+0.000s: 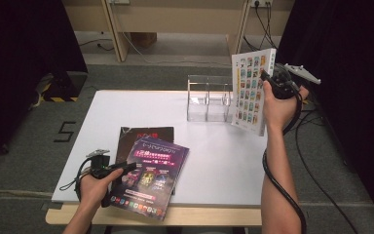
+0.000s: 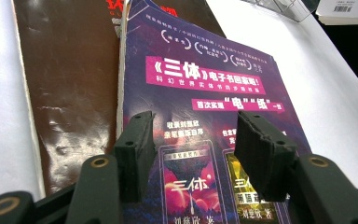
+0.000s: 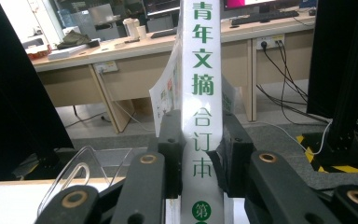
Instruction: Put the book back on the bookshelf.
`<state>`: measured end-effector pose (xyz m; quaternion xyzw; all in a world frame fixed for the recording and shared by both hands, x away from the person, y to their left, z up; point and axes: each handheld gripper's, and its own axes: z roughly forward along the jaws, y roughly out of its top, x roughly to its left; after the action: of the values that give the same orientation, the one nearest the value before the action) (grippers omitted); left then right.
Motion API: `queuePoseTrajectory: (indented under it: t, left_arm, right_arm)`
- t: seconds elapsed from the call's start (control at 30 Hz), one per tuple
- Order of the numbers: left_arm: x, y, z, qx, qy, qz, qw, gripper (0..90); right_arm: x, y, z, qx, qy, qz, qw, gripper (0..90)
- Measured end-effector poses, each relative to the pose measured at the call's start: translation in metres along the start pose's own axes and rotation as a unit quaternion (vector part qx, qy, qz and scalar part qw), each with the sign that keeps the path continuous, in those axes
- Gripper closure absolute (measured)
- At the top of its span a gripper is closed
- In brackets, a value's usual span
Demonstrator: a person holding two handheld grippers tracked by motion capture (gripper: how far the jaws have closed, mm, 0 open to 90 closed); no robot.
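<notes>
A white book [image 1: 249,90] with small coloured pictures on its cover stands upright in the air at the table's right, beside a clear acrylic rack [image 1: 207,100]. My right gripper [image 1: 268,78] is shut on its spine; in the right gripper view my right gripper [image 3: 200,119] has both pads pressed on the white spine [image 3: 203,56] with green characters. A purple book [image 1: 151,178] lies at the front, partly over a dark brown book [image 1: 143,135]. At the purple book's left edge my left gripper [image 1: 126,168] rests. In the left gripper view my left gripper [image 2: 193,126] is open, with nothing between its jaws, over the purple cover [image 2: 205,79].
The white table [image 1: 126,107] has bare room at left and middle. The brown book [image 2: 74,84] lies left of the purple one, and the rack [image 2: 284,7] is far off. Black curtains flank the table; wooden desks and cables stand behind it.
</notes>
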<state>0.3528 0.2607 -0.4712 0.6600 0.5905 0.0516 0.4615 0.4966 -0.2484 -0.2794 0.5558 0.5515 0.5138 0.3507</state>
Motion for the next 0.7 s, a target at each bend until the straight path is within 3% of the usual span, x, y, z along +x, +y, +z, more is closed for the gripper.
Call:
queuePoseTrajectory:
  t: [0.7]
  left_arm:
    - [0.0, 0.0, 0.001, 0.001, -0.004, -0.003, 1.0, 46.6]
  right_arm:
    - [0.001, 0.003, 0.015, -0.006, -0.002, 0.007, 1.0, 74.3]
